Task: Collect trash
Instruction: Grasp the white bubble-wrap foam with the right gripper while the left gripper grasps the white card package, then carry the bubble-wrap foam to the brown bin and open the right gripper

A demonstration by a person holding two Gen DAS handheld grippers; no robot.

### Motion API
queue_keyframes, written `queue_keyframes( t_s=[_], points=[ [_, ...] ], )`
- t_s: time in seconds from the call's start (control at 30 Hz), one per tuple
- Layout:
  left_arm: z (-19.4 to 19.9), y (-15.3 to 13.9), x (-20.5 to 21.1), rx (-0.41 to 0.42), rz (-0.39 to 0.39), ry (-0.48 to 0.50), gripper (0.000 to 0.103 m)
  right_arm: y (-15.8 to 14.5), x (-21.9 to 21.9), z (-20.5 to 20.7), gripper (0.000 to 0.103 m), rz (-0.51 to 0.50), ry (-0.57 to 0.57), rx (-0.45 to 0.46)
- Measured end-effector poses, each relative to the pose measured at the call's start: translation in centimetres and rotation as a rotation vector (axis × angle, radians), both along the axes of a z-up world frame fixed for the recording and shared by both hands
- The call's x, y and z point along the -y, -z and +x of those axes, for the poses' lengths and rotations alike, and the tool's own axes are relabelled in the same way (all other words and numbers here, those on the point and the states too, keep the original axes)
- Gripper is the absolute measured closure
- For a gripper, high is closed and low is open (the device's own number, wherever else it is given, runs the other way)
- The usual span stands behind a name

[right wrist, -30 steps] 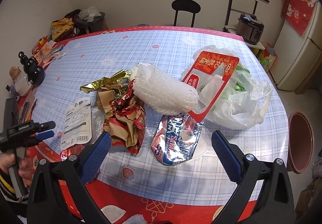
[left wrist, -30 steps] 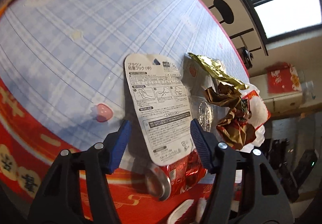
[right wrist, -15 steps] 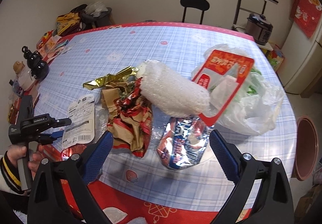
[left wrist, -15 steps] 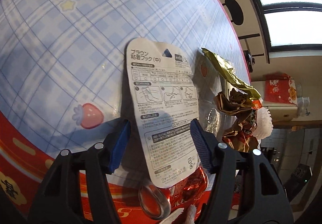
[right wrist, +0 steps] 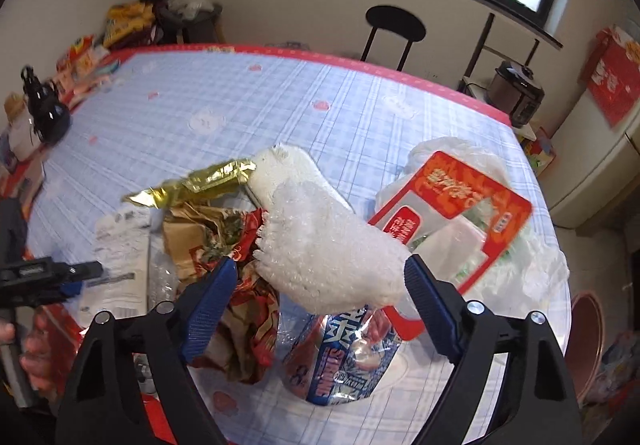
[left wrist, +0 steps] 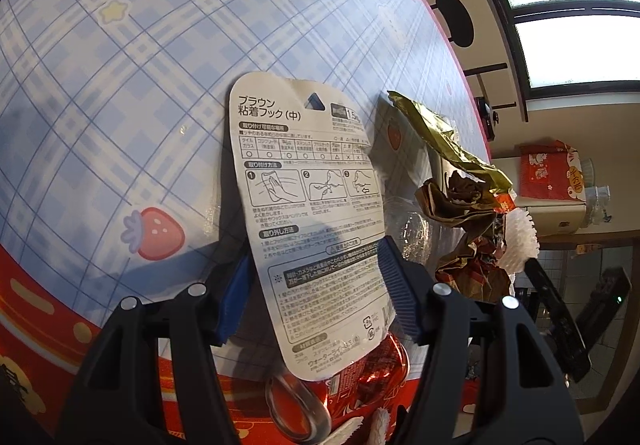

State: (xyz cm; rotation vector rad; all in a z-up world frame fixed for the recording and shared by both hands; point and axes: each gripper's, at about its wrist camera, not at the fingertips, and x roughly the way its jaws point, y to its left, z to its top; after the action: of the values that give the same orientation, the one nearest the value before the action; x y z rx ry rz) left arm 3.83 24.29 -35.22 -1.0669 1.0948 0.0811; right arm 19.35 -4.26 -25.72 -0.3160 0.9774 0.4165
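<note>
The right gripper [right wrist: 316, 305] has slid in over the trash pile and its jaws have just been closing: a second ago they straddled both the crumpled wrappers and the blue bag, and now they frame the bubble wrap [right wrist: 328, 245], with no pad seen pressing on it. The left gripper [left wrist: 316, 285] has sunk toward the bench [left wrist: 120, 85], so the card [left wrist: 316, 213] between its jaws fills more of the left wrist view.
</note>
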Motion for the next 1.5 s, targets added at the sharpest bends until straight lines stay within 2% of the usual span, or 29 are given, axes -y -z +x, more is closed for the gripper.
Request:
queue_keyframes(
  t_s=[0.1,0.13,0.27,0.37,0.47,0.67,0.93,1.1,1.37,1.5],
  points=[
    [0.3,0.2,0.3,-0.001,-0.01,0.007,0.045,0.8,0.0,0.5,0.053,-0.02,0.002,-0.023],
    [0.2,0.3,0.3,-0.002,-0.017,0.01,0.05,0.5,0.5,0.3,0.057,0.005,0.018,-0.021],
    [-0.1,0.1,0.2,0.012,-0.018,0.008,0.072,-2.1,1.5,-1.4,0.065,0.075,0.026,0.053],
    [-0.6,-1.1,-0.8,0.077,-0.021,-0.01,0.086,-4.4,2.4,-3.1,0.067,0.132,0.037,0.119],
    [-0.8,-2.7,-1.4,0.126,0.02,-0.005,0.096,-5.9,3.4,-4.4,0.068,0.187,0.049,0.158],
    [-2.0,-6.3,-2.3,0.235,0.098,-0.005,0.098,-6.8,4.4,-6.5,0.068,0.259,0.058,0.17],
    [-4.3,-11.2,-3.6,0.333,0.209,-0.009,0.098,-7.1,4.9,-8.8,0.068,0.304,0.077,0.187],
    [-4.7,-14.5,-4.2,0.403,0.277,0.023,0.098,-7.6,5.3,-9.7,0.068,0.322,0.118,0.218],
    [-2.4,-17.6,-2.2,0.512,0.314,0.145,0.098,-8.1,7.5,-11.4,0.068,0.307,0.214,0.276],
    [-1.4,-17.8,-0.2,0.514,0.301,0.17,0.098,-7.7,10.5,-12.1,0.068,0.307,0.273,0.278]
  ],
)
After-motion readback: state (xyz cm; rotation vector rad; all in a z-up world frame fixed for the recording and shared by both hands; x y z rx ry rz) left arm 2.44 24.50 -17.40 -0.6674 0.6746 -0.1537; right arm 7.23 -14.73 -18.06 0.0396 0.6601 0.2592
